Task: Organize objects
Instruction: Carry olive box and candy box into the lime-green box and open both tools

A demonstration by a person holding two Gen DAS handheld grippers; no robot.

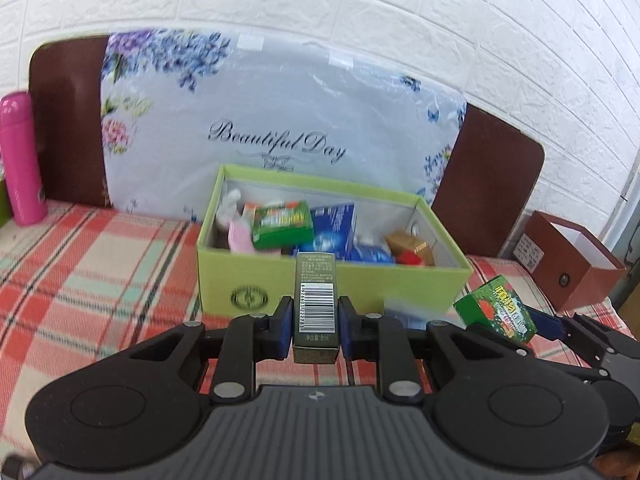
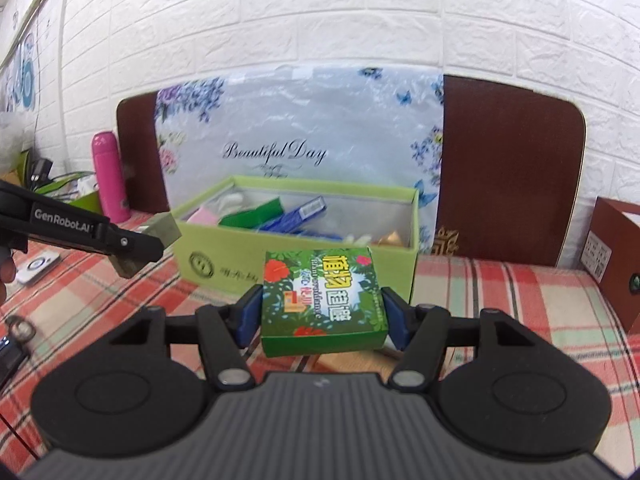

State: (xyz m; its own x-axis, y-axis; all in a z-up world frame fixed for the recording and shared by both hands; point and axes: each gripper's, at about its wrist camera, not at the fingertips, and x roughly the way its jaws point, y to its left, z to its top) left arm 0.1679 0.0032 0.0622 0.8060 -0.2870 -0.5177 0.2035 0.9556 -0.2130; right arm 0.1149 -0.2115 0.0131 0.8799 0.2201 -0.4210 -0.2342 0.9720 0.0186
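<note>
Tongs first: my left tongs (image 1: pixel 316 322) pinch a slim olive carton (image 1: pixel 315 304), my right tongs (image 2: pixel 323 312) clamp a green flowery box (image 2: pixel 323 300), both held up just short of the lime storage box (image 1: pixel 332 280) on the plaid bed (image 1: pixel 100 280).

We see lime-green storage box (image 1: pixel 280 280), grey-white inside, dark round emblem on front. Small carton (image 1: pixel 316 304) olive-green, white barcode panel. Flat box (image 2: pixel 324 300) leafy green, red flowers, yellow characters. Tablecloth (image 1: pixel 100 288) red, cream, pale-green plaid. Flask (image 1: pixel 22 156) hot pink. Headboard (image 2: pixel 512 168) dark brown; floral sheet (image 1: pixel 280 108) pale blue, purple and blue blossoms. Wall (image 2: pixel 320 12) white brick. Pads (image 2: pixel 250 312) blue on black grippers.
</note>
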